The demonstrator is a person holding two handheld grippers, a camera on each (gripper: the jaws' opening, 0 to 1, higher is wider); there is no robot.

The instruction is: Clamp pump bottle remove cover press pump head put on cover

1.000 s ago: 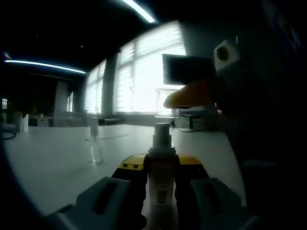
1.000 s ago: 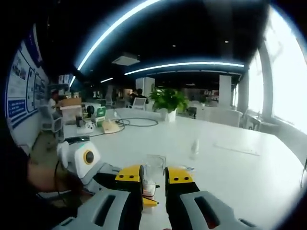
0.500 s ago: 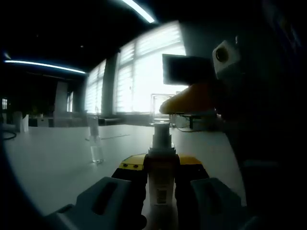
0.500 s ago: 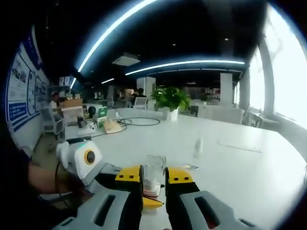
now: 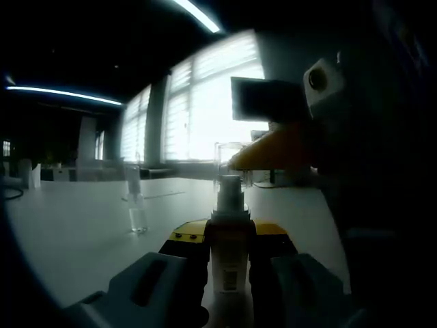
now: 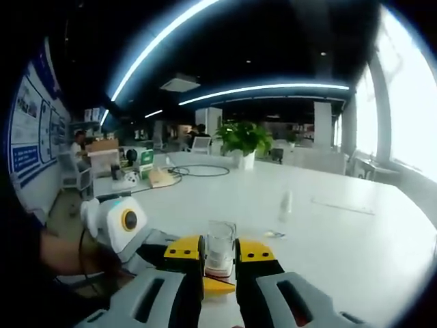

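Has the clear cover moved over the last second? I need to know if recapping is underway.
Yes. In the left gripper view the clear cover, carried by the right gripper, has come down toward the pump head of the clamped pump bottle.

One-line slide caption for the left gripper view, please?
Left gripper clamps pump bottle upright; right gripper brings clear cover above pump head.

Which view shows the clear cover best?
The right gripper view: the clear cover sits central and well lit between that tool's jaws. In the left gripper view it is a faint outline against the bright window, above the pump bottle.
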